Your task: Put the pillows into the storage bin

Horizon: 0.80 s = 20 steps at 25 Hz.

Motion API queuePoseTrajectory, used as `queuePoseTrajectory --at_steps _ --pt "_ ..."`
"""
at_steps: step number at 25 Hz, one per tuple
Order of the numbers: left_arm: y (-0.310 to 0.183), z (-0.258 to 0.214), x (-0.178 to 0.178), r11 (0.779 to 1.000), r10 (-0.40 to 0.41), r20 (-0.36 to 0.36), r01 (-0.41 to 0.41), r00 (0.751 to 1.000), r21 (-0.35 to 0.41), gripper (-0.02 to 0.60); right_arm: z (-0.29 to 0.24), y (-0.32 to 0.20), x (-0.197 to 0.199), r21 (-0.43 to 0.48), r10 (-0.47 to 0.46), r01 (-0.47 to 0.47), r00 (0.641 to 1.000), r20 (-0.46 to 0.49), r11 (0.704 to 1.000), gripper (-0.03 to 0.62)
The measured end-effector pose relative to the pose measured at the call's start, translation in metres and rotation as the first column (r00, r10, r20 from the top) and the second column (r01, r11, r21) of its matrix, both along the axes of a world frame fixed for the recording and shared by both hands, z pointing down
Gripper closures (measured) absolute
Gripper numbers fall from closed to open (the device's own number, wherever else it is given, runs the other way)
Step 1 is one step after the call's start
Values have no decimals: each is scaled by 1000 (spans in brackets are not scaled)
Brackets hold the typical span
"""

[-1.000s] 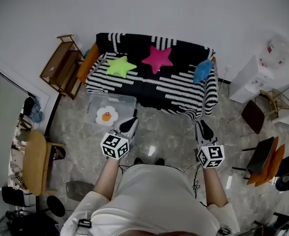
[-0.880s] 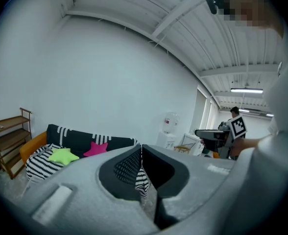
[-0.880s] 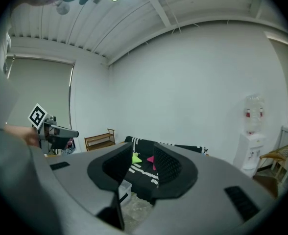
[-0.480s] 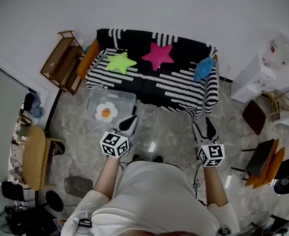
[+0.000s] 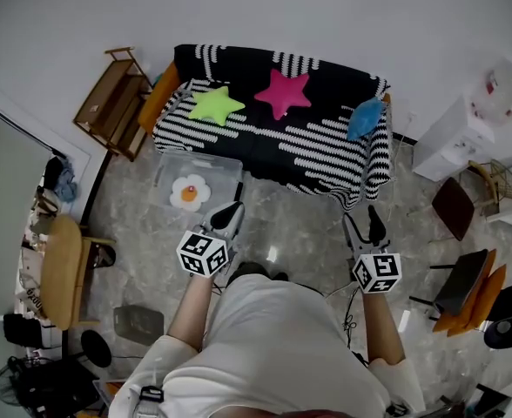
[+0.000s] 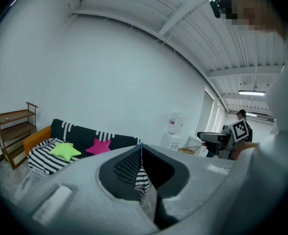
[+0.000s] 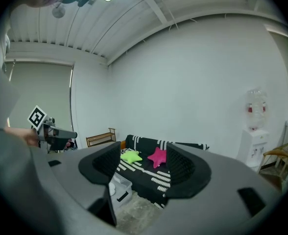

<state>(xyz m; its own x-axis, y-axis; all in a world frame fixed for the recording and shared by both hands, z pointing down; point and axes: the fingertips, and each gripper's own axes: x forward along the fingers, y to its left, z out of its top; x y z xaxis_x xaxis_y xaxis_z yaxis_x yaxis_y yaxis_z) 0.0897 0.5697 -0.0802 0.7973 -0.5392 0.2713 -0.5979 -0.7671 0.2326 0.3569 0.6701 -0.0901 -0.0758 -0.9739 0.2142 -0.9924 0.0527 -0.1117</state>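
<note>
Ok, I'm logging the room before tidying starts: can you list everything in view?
green star pillow: one, green, on sofa
pink star pillow: one, pink, on sofa
blue pillow: one, blue, sofa's right end
flower pillow: one, white with orange centre, inside storage bin
storage bin: one, clear, on the floor before sofa
sofa: one, black-and-white striped, against wall
shelf: one, wooden, left of sofa
water dispenser: one, white, right of sofa
left gripper: grey, jaws shut, empty
right gripper: grey, jaws just been opening, nothing between

Head view looks steeply down, gripper views level; all share the distant sofa (image 5: pixel 273 138), pillows (image 5: pixel 283 93)
</note>
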Motion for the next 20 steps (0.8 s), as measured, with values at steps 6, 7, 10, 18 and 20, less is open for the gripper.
queuePoseTrajectory --at_steps 6,7,10,18,20 --pt "-10 6 -5 1000 -5 -4 5 1000 -19 563 8 -11 -4 -19 -1 1 1000 15 1000 318" --pt "-13 7 -6 1000 -7 -6 7 1000 -23 563 10 -14 -5 -25 -1 2 1000 18 1000 318" --pt "-27 12 -8 999 -12 -9 11 1000 -33 563 17 -25 -7 -44 -2 4 1000 26 999 318" --pt "-88 23 -8 999 13 -13 -13 1000 -52 563 25 -80 -8 -66 21 -20 999 24 998 318" --pt "-113 20 -8 999 18 -17 -19 1000 -51 563 24 -99 -10 -72 29 -27 999 21 997 318"
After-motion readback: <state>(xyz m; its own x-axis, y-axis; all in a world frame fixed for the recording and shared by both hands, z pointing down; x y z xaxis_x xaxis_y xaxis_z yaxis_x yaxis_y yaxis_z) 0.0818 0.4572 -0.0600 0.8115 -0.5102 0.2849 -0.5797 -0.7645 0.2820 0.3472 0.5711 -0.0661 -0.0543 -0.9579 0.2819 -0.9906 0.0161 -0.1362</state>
